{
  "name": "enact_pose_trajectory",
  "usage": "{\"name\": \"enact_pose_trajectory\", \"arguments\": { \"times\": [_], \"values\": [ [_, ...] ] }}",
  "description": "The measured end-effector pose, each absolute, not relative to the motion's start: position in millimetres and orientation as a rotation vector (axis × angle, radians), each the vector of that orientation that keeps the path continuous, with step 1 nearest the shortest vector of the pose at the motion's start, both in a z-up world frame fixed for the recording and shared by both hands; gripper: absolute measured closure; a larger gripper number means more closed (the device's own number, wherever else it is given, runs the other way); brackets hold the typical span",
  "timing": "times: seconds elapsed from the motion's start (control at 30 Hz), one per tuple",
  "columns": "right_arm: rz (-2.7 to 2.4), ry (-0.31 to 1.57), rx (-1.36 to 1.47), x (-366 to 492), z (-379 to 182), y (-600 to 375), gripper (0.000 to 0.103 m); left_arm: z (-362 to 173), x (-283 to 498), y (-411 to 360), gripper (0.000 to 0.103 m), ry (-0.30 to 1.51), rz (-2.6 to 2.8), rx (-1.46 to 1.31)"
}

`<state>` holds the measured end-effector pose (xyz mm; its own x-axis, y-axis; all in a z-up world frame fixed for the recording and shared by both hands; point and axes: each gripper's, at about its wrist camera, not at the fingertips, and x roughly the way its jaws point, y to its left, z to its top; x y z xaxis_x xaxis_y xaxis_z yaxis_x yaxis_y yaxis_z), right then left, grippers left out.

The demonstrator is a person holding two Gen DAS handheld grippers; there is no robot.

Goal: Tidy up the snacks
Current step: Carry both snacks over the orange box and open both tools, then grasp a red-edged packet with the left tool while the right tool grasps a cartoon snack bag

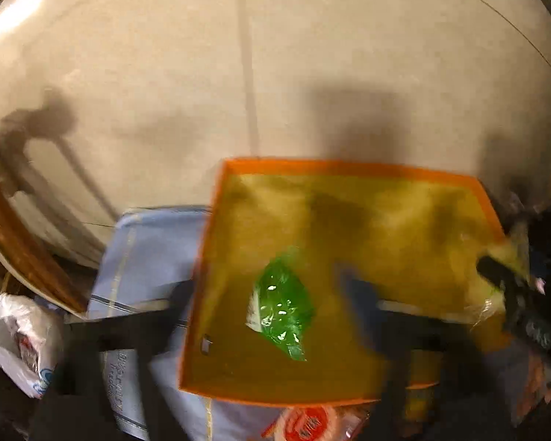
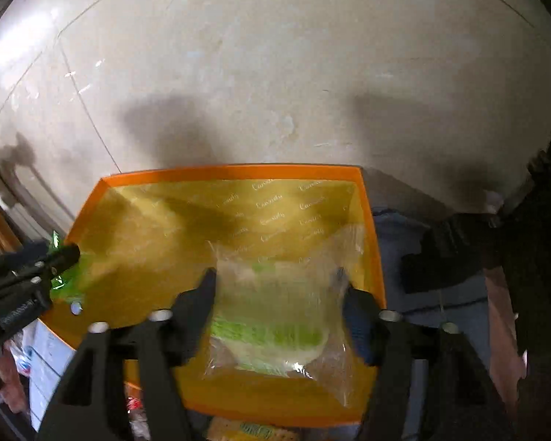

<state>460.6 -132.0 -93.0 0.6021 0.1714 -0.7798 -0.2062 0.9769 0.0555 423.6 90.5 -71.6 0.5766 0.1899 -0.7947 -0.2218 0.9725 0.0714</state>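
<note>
Tray (image 2: 235,172), orange rim with yellow floor, is the landmark; it sits on a pale blue cloth (image 1: 146,257) over the tiled floor (image 1: 275,55). Green snack packet (image 1: 281,305) lies flat on the tray floor, toward its left side. Clear bag of green-and-cream snacks (image 2: 275,312) lies at the tray's right side. Left gripper (image 1: 264,301) is released, jaws wide, straddling the green packet without touching it. Right gripper (image 2: 279,305) is also released, jaws spread either side of the clear bag, pads off it. Frames are blurred.
</note>
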Motion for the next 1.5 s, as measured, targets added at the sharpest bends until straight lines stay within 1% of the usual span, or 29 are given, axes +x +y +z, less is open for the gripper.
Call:
{"name": "enact_pose_trajectory", "arguments": {
  "times": [0.03,0.17,0.3,0.43,0.5,0.73,0.77,0.8,0.83,0.87,0.9,0.93,1.0,1.1,1.13,1.2,1.37,1.5],
  "values": [
    [0.217,0.890,-0.043,458.8,-90.3,-131.7,0.005,-71.7,420.1,91.5,0.004,0.913,0.245,-0.035],
    [0.243,0.863,-0.062,429.2,-79.0,-141.7,0.005,-76.3,397.4,99.8,0.004,0.928,0.193,-0.028],
    [0.257,0.879,-0.084,372.7,-85.0,-172.0,0.004,-90.5,344.4,94.7,0.004,0.968,0.087,-0.005],
    [0.273,1.008,-0.172,331.5,-132.1,-199.5,0.004,-126.7,314.9,78.9,0.004,0.986,0.005,0.090],
    [0.295,1.115,-0.175,324.3,-163.6,-208.1,0.004,-143.3,314.8,72.6,0.004,0.993,-0.020,0.125],
    [0.302,1.166,0.009,342.5,-202.8,-231.2,0.004,-169.9,331.0,55.8,0.004,1.028,-0.160,0.145],
    [0.305,1.172,0.027,344.4,-206.6,-232.3,0.012,-175.2,332.9,53.9,0.015,1.036,-0.170,0.157],
    [0.306,1.168,0.039,344.6,-207.0,-235.0,0.021,-180.2,332.2,49.1,0.029,1.051,-0.199,0.150],
    [0.266,1.160,0.023,344.1,-206.7,-236.0,0.039,-181.9,331.7,49.3,0.035,1.061,-0.229,0.109],
    [0.246,1.155,0.011,343.3,-206.5,-236.3,0.051,-182.9,332.5,51.8,0.046,1.072,-0.247,0.060],
    [0.236,1.157,0.007,341.9,-205.5,-236.6,0.055,-182.6,332.9,54.8,0.051,1.075,-0.235,0.030],
    [0.218,1.158,0.000,339.1,-203.0,-236.8,0.063,-181.4,332.2,56.1,0.053,1.072,-0.231,0.022],
    [0.192,1.130,-0.002,330.3,-192.3,-236.7,0.064,-176.6,329.5,57.0,0.071,1.070,-0.227,0.029],
    [0.205,1.076,0.036,315.0,-174.4,-235.7,0.065,-168.9,324.6,59.0,0.086,1.063,-0.204,0.071],
    [0.206,1.054,0.045,307.6,-168.4,-232.4,0.065,-168.0,324.0,60.5,0.088,1.072,-0.204,0.069],
    [0.212,1.022,0.050,301.4,-155.9,-229.5,0.065,-161.2,320.1,64.7,0.088,1.078,-0.221,0.022],
    [0.247,0.926,0.076,281.7,-115.2,-228.2,0.065,-131.3,301.7,71.7,0.088,1.014,-0.255,-0.042],
    [0.277,0.867,0.081,264.2,-92.3,-227.5,0.065,-111.2,287.1,70.2,0.088,0.986,-0.265,-0.024]
  ]
}}
